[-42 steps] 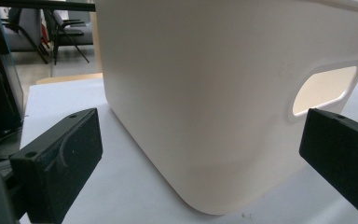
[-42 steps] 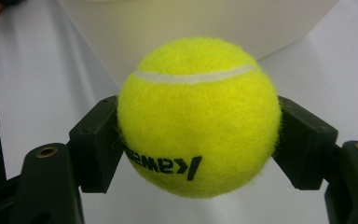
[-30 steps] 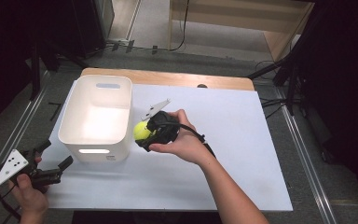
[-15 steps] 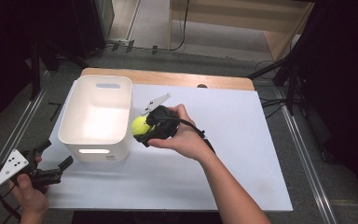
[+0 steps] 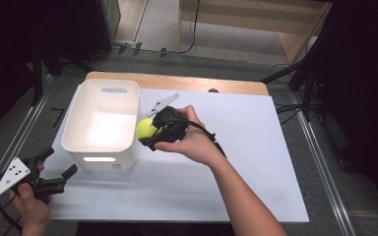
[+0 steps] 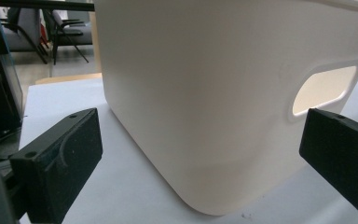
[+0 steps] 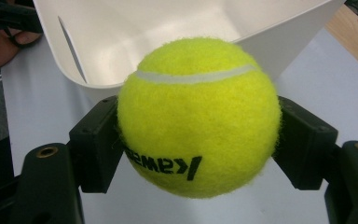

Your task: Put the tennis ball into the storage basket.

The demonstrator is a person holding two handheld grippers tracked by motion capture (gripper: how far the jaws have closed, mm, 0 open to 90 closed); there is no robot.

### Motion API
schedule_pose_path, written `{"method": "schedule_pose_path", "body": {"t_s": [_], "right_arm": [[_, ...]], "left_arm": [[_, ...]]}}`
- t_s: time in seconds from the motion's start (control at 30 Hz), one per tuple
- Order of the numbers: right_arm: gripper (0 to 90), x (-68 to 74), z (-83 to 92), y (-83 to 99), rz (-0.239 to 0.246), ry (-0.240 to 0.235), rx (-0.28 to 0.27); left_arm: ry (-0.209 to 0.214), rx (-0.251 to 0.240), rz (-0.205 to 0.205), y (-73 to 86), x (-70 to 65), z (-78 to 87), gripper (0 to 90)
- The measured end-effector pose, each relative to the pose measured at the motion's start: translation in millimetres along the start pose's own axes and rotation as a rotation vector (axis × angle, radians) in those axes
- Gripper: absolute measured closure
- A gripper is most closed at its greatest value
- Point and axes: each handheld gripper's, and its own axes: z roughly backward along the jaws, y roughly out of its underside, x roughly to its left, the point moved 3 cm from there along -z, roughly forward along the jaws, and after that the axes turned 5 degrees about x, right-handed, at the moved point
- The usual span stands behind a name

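And here's the right gripper (image 5: 150, 132) with the tennis ball (image 5: 146, 128) clamped squarely between its two black jaws, one pad pressed into each side of the yellow felt (you can read the black lettering upside down on the ball in the right gripper view (image 7: 198, 116)). The ball sits off the table surface, just at the right-hand wall of the white bin (image 5: 78, 125), about level with its rim and not over the opening. From the gripper's own camera, the bin's pale interior (image 7: 135, 32) sits right behind the ball.

Over on the near left corner, the left gripper (image 5: 61, 169) is low by the white tabletop (image 5: 256, 147), held in the person's left hand (image 5: 29, 209). Its jaws stand wide apart with nothing between the pads. In the left gripper view they frame the bin's near corner (image 6: 223, 107), close to it but not touching, the slot handle (image 6: 324, 88) glowing just above the right-hand jaw.
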Motion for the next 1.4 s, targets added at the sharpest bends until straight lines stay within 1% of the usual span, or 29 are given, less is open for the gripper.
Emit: {"method": "schedule_pose_path", "body": {"t_s": [0.23,0.3,0.37,0.6,1.03,1.07,1.2,1.37,1.4], "right_arm": [[24.2,-0.5,4.6,-7.2,0.016,0.005,-0.006],[24.2,0.0,5.2,-8.8,0.009,0.005,-0.012],[24.2,-0.2,5.5,-10.5,0.017,0.007,-0.013],[24.2,0.0,6.2,-13.3,0.019,0.002,-0.011],[24.2,1.6,6.0,-19.7,0.026,-0.001,-0.013],[24.2,1.6,5.4,-20.8,0.029,0.001,-0.020],[24.2,1.8,5.3,-22.0,0.028,0.000,-0.013],[24.1,2.3,3.9,-25.0,0.041,-0.003,-0.017],[24.1,2.6,3.7,-25.6,0.036,0.002,-0.017]], "left_arm": [[0.000,-0.002,0.002,0.0,0.0,0.0,0.0],[0.001,-0.004,0.002,-0.1,0.1,0.1,0.0],[0.001,-0.003,0.002,-0.1,0.2,0.2,0.0],[0.001,-0.003,0.002,-0.1,0.2,0.1,0.0],[0.001,-0.004,0.005,-0.1,0.4,0.2,0.0],[0.001,-0.004,0.005,-0.1,0.4,0.2,0.0],[0.001,-0.005,0.004,-0.2,0.6,0.3,0.0],[0.001,-0.005,0.005,-0.2,0.7,0.3,0.0],[0.002,-0.007,0.007,-0.2,0.6,0.2,0.0]]}}
